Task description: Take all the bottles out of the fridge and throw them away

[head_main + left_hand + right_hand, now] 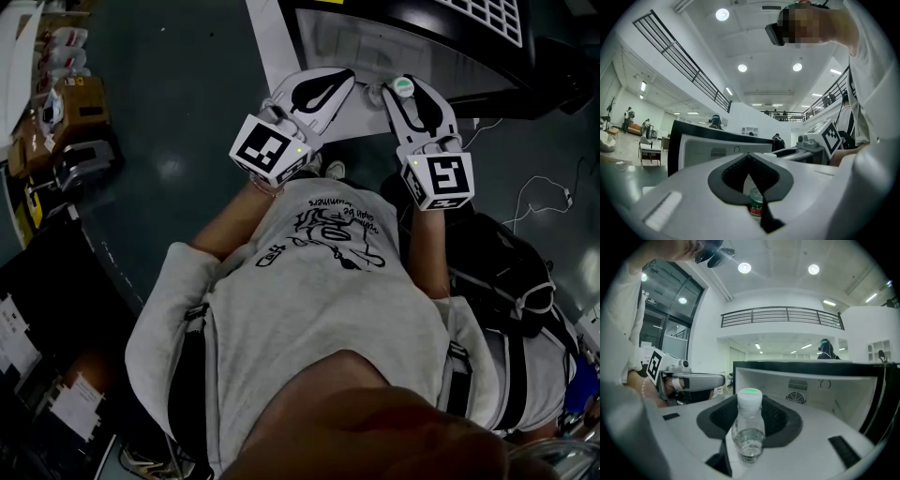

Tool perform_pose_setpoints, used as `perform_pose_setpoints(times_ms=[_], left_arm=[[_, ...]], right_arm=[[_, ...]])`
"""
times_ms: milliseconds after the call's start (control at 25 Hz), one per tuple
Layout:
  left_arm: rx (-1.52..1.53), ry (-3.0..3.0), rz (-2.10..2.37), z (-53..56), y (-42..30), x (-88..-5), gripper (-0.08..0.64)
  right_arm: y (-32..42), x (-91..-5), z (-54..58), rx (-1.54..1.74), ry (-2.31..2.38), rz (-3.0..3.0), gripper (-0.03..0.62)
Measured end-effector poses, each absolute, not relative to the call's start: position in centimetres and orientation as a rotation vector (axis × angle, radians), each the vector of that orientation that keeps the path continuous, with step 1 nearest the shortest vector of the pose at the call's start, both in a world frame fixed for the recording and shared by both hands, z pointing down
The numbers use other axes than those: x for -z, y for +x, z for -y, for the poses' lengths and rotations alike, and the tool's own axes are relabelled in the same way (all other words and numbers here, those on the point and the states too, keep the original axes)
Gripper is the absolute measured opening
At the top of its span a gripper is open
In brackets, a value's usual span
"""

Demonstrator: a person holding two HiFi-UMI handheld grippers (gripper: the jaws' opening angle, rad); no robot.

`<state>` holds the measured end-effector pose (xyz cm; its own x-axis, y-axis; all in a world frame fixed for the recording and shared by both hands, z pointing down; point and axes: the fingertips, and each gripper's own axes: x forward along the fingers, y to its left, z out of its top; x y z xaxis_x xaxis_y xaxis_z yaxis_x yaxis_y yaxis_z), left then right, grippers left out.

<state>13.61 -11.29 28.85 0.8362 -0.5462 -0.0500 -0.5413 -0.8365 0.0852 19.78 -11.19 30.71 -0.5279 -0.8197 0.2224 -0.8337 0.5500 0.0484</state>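
Both grippers are raised in front of the person's chest, beside the black fridge (403,37) with its white inside (825,380). My left gripper (328,89) is shut on a small bottle (756,202) with a green cap and a red label; only its top shows between the jaws. My right gripper (405,94) is shut on a clear bottle (749,430) with a white cap topped in green (403,87), upright, with a little water in it. In each gripper view the other gripper shows to the side. The fridge's inside is mostly hidden.
The dark floor holds boxes and gear at the left (75,122) and white cables at the right (539,202). A black bag (506,272) hangs at the person's right side. Distant people (628,117) stand in the hall.
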Motion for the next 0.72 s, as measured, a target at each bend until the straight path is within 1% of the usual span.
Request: perform_pose_setpoints(times_ms=[720], left_arm=[[0.094,2.886,1.067,9.0,11.9,-29.4,0.008]], right_arm=[[17.4,-29.9,9.3,-0.055,1.189,2.670,0.158]])
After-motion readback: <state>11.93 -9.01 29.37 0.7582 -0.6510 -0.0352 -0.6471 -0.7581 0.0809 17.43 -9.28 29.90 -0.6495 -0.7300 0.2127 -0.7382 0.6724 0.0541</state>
